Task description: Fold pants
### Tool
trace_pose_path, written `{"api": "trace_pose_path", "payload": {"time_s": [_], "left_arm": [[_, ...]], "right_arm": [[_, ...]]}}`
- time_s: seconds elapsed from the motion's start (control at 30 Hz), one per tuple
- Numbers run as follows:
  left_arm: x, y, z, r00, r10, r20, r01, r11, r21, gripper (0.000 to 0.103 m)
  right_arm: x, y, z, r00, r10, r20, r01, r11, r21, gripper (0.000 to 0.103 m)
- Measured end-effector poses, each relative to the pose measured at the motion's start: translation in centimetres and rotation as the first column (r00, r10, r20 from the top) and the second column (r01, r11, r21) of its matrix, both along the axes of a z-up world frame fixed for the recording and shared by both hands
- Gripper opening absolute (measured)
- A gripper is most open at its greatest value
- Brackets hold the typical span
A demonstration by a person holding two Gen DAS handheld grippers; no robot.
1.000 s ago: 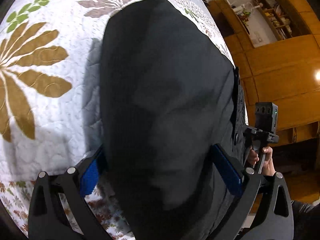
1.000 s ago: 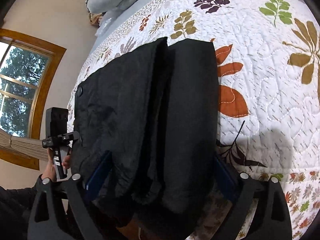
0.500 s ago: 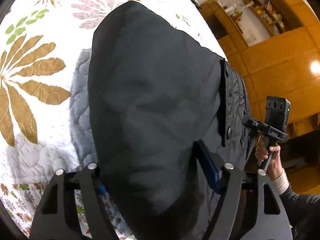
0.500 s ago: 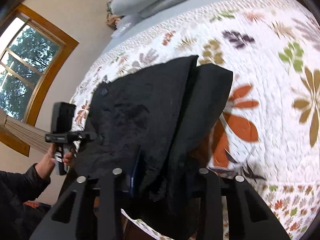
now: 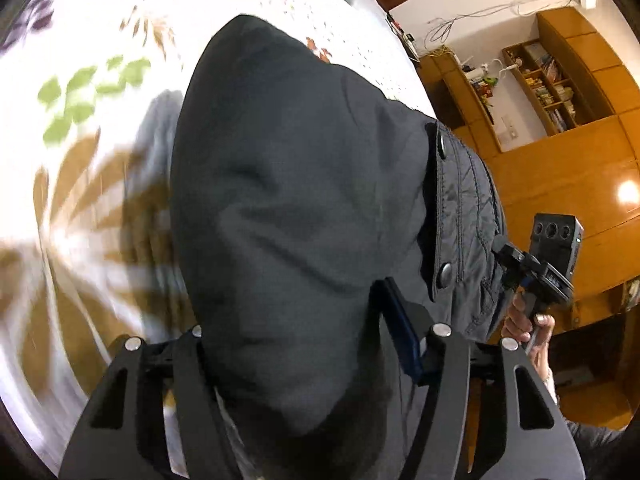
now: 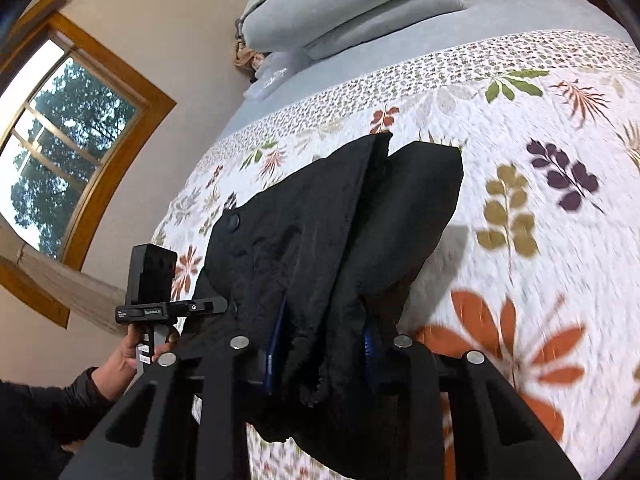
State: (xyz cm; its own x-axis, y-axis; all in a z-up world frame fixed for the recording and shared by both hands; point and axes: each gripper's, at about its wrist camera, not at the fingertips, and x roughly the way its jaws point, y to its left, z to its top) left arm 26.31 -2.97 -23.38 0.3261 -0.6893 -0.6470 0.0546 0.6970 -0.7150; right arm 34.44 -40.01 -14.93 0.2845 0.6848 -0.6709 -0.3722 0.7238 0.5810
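The black padded pants [image 5: 296, 200] lie lengthwise on the flowered quilt [image 5: 80, 120], with their near end lifted. My left gripper [image 5: 304, 344] is shut on that near end; the cloth drapes over its fingers and hides the left one. The snap-buttoned waist flap [image 5: 460, 216] is at the right. In the right wrist view my right gripper [image 6: 320, 356] is shut on the bunched edge of the same pants [image 6: 340, 240], held above the quilt [image 6: 520, 200]. Each view shows the other gripper held beside the pants: the right one [image 5: 548, 268] and the left one [image 6: 160, 300].
Grey pillows [image 6: 340, 4] lie at the head of the bed. A window [image 6: 52, 132] is on the wall to the left. Wooden cabinets and shelves [image 5: 560, 92] stand beyond the bed's right edge.
Both grippers closed on the near end of the pants and lifted it off the quilt, moving up and toward the head of the bed.
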Motion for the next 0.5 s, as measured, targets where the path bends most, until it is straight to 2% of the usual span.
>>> {"api": "trace_pose_path", "payload": {"time_s": [0.13, 0.23, 0.5], "left_arm": [[3.8, 0.1, 0.5, 1.000, -0.015, 0.014, 0.014, 0.998, 0.064, 0.061], [5.5, -0.2, 0.7, 0.999, -0.035, 0.019, 0.033, 0.994, 0.108, 0.066], [6.2, -0.3, 0.2, 0.998, -0.053, 0.039, 0.046, 0.987, 0.155, 0.081]], "right_arm": [[2.0, -0.4, -1.2, 0.999, -0.040, -0.018, 0.041, 0.999, 0.018, 0.033], [3.0, -1.1, -2.5, 0.997, -0.062, -0.046, 0.064, 0.997, 0.036, 0.033], [2.8, -3.4, -5.4, 0.989, -0.096, -0.114, 0.109, 0.987, 0.118, 0.039]]}}
